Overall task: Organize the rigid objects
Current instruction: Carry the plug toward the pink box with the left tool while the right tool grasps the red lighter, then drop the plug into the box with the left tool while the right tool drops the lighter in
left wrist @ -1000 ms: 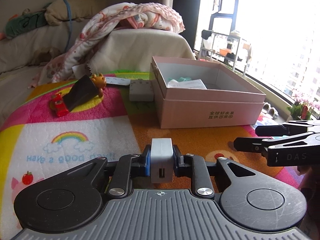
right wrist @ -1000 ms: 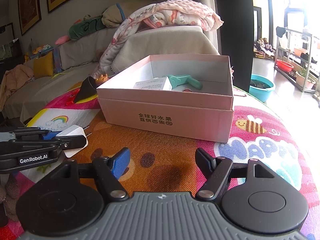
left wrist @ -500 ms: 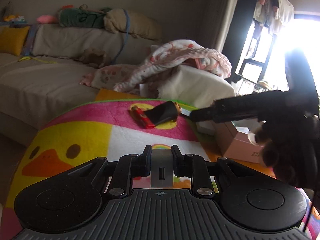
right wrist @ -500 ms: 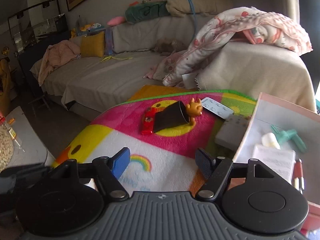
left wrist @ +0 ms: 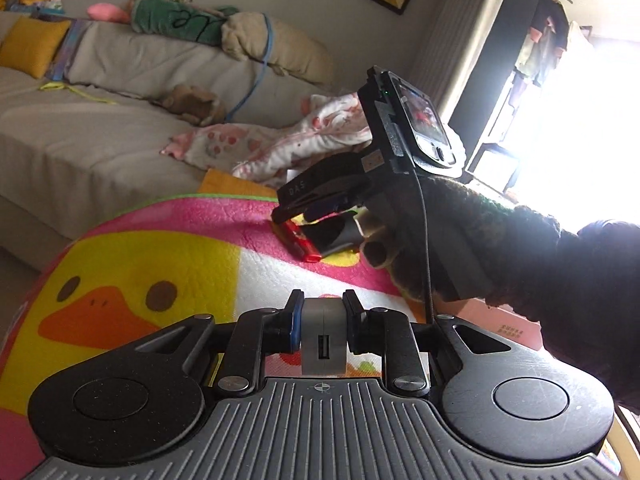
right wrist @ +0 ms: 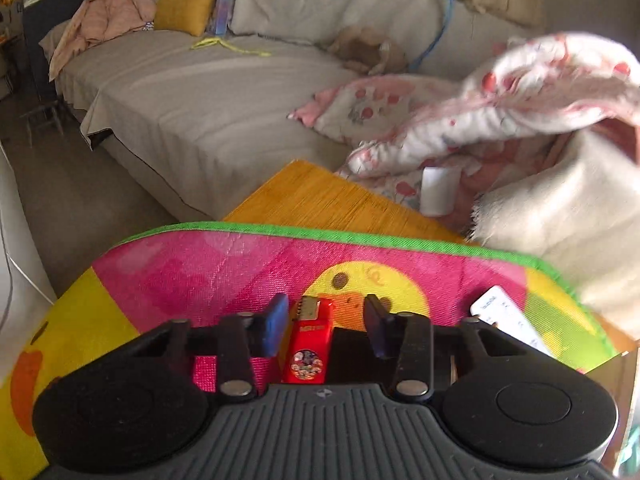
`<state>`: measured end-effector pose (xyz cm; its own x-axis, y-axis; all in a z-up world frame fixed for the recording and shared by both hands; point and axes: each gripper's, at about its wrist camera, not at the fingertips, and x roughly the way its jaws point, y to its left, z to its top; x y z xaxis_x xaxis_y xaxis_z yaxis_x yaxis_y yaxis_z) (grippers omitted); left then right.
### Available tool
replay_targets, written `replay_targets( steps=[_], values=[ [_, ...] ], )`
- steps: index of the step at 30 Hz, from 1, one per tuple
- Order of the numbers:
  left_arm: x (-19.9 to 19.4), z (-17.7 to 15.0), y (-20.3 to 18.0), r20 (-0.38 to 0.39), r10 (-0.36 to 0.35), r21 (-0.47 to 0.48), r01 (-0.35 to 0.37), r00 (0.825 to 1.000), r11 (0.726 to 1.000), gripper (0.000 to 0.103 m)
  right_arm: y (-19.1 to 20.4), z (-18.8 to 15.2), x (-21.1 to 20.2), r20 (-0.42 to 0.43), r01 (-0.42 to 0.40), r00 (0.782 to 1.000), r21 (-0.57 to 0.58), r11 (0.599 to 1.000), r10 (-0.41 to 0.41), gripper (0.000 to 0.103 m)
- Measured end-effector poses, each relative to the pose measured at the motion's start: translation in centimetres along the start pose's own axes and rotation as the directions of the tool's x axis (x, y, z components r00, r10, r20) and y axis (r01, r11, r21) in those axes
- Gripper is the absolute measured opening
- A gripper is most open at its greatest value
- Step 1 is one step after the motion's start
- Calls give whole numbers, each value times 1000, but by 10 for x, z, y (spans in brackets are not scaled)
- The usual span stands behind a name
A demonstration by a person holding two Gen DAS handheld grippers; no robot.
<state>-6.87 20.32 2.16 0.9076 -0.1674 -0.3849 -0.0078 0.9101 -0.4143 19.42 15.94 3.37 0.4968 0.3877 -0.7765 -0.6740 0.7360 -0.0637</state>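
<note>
Right now the right gripper point(right wrist: 324, 322) is down on the mat point(right wrist: 208, 268) with its jaws closing around a red lighter point(right wrist: 309, 344); the lighter lies between the fingers, but gaps show on both sides, so the pads are not yet pressing on it. From the left wrist view the same gripper point(left wrist: 296, 214) reaches down over the lighter point(left wrist: 298, 242), which lies just beside a dark cone-shaped thing point(left wrist: 334, 234). The left gripper point(left wrist: 323, 320) is clenched on a small grey charger block point(left wrist: 323, 336), held above the mat and well short of any container. Only a corner of a pink box point(left wrist: 508, 320) shows at the right of that view, partly hidden behind the person's sleeve point(left wrist: 540, 248), and its inside cannot be seen, so what is already packed cannot be told. By my reading the task is midway at best: two pieces are being handled but neither is put away, and the cone plus a white blister pack point(right wrist: 508, 318) near the mat's edge are untouched. Left to do, I judge: finish the grasp, carry both pieces to the box, then collect the rest.
</note>
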Motion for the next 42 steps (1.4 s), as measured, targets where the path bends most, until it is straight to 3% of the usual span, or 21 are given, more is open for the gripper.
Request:
replay_targets(
  steps=[2, 3, 7, 11, 15, 18, 20, 23, 29, 31, 35, 38, 42],
  values=[
    [1, 0, 0, -1, -4, 0, 4, 1000, 1000, 24, 0, -4, 3, -26, -29, 999, 8, 1000, 30, 34],
    [0, 0, 0, -2, -5, 0, 5, 1000, 1000, 24, 2, -9, 4, -47, -42, 998, -10, 999, 41, 25],
    [2, -1, -2, -14, -18, 1, 18, 1000, 1000, 24, 6, -36, -22, -51, -52, 998, -101, 993, 47, 22],
    [3, -2, -11, -34, -58, 15, 59, 998, 998, 24, -3, -80, -79, -21, -86, 996, -108, 990, 85, 22],
    [8, -8, -38, -106, -152, 70, 160, 983, 985, 24, -24, -131, -158, 65, -127, 989, -71, 989, 131, 22],
    [14, -17, -67, -188, -233, 124, 258, 954, 958, 24, -39, -173, -210, 125, -79, 989, -45, 996, 84, 22],
    [18, -23, -90, -251, -283, 153, 327, 926, 933, 24, -50, -201, -242, 154, -48, 987, -18, 999, 50, 22],
    [22, -24, -127, -300, -328, 211, 398, 896, 893, 24, -72, -235, -283, 210, 8, 977, 53, 999, -19, 22],
    [43, 24, -205, -221, -367, 389, 427, 903, 816, 24, -122, -271, -345, 373, 101, 912, 207, 973, -174, 22],
    [64, 47, -229, -215, -386, 396, 441, 897, 805, 24, -138, -279, -354, 410, 103, 889, 255, 961, -204, 22],
    [137, 76, -270, -289, -388, 303, 468, 875, 830, 24, -157, -292, -357, 445, 95, 863, 321, 943, -238, 22],
    [200, 67, -291, -388, -303, 262, 420, 870, 869, 24, -167, -302, -351, 445, 86, 860, 355, 931, -249, 22],
    [255, 41, -298, -481, -194, 267, 354, 855, 897, 24, -177, -315, -345, 436, 81, 863, 378, 922, -255, 22]
  ],
)
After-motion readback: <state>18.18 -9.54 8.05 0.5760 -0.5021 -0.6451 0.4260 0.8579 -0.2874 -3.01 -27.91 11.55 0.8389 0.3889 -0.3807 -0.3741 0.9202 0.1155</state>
